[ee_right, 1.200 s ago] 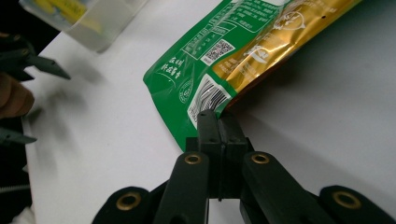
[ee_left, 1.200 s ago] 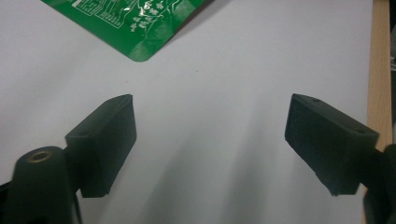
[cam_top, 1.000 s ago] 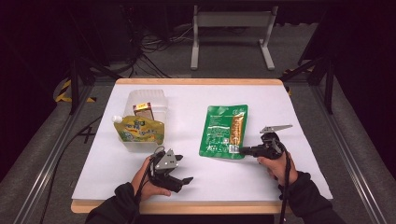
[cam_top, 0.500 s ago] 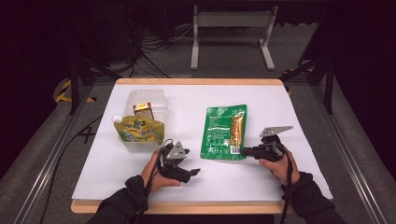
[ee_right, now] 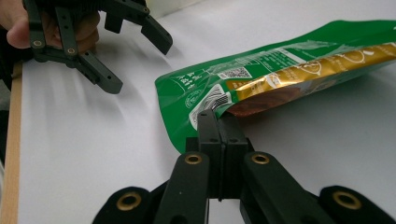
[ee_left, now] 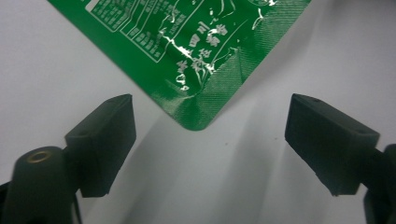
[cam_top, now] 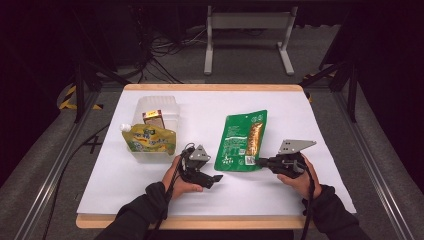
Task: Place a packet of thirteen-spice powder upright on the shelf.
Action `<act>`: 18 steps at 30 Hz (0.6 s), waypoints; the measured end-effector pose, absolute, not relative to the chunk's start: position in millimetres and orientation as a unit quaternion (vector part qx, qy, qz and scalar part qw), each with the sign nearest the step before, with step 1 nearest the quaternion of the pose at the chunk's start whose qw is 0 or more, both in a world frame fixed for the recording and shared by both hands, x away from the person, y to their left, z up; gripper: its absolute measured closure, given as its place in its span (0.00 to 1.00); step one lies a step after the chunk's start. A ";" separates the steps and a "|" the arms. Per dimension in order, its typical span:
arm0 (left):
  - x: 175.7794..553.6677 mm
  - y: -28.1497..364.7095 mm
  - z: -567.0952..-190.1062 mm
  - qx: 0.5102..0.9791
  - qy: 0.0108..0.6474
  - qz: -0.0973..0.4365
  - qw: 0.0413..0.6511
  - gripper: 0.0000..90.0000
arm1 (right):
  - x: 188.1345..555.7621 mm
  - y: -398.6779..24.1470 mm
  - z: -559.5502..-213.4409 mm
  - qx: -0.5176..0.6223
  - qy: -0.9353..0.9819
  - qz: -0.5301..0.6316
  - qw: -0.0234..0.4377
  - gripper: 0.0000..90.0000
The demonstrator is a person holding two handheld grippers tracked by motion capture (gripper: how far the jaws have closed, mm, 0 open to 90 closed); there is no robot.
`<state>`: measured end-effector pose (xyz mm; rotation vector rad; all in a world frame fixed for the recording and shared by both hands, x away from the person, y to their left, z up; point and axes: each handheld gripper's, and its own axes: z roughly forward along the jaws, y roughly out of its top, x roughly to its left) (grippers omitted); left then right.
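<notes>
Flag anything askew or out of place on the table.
The yellow pouch leans against the clear container instead of lying flat. The green pouch has its bottom edge pinched in the right gripper. Nothing looks spilled or torn.

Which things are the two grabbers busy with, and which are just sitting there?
Being used:
- green pouch: right gripper is pinched shut on its near edge
- left gripper: open, aimed at the pouch's other near corner

Just sitting there:
- yellow-green spouted pouch
- clear plastic tub with a small carton inside
</notes>
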<state>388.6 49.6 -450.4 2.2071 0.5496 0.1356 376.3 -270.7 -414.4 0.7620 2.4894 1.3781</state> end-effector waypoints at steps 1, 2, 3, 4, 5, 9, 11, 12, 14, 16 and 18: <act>386.8 48.0 -450.6 0.882 0.217 0.063 0.413 0.22 | 375.3 -270.6 -412.8 0.255 0.835 0.479 0.093 1.00; 386.3 47.4 -450.8 0.883 0.218 0.065 0.410 0.22 | 374.1 -270.4 -411.4 0.253 0.830 0.491 0.084 1.00; 386.5 47.4 -451.4 0.883 0.220 0.058 0.411 0.22 | 372.3 -269.3 -409.7 0.247 0.829 0.494 0.085 1.00; 387.2 48.1 -452.3 0.883 0.220 0.055 0.411 0.22 | 370.9 -268.2 -408.4 0.241 0.830 0.495 0.085 1.00; 387.4 48.5 -452.9 0.883 0.221 0.055 0.410 0.22 | 368.9 -266.8 -406.5 0.240 0.830 0.496 0.083 1.00; 385.4 45.9 -453.9 0.887 0.217 0.067 0.403 0.23 | 365.0 -265.0 -403.8 0.236 0.825 0.508 0.072 1.00; 380.9 42.3 -454.0 0.891 0.207 0.090 0.394 0.30 | 362.0 -262.0 -400.5 0.228 0.823 0.515 0.067 1.00; 379.7 41.4 -453.8 0.893 0.203 0.096 0.390 0.37 | 360.9 -260.9 -398.9 0.226 0.822 0.519 0.065 1.00; 378.3 40.4 -453.8 0.894 0.200 0.099 0.388 0.39 | 358.7 -259.1 -396.7 0.221 0.820 0.525 0.061 1.00; 376.5 40.3 -453.5 0.896 0.191 0.095 0.388 0.46 | 356.3 -256.6 -394.6 0.217 0.818 0.529 0.059 1.00; 372.9 40.4 -452.7 0.899 0.176 0.089 0.391 0.56 | 355.5 -254.9 -393.5 0.216 0.816 0.534 0.055 1.00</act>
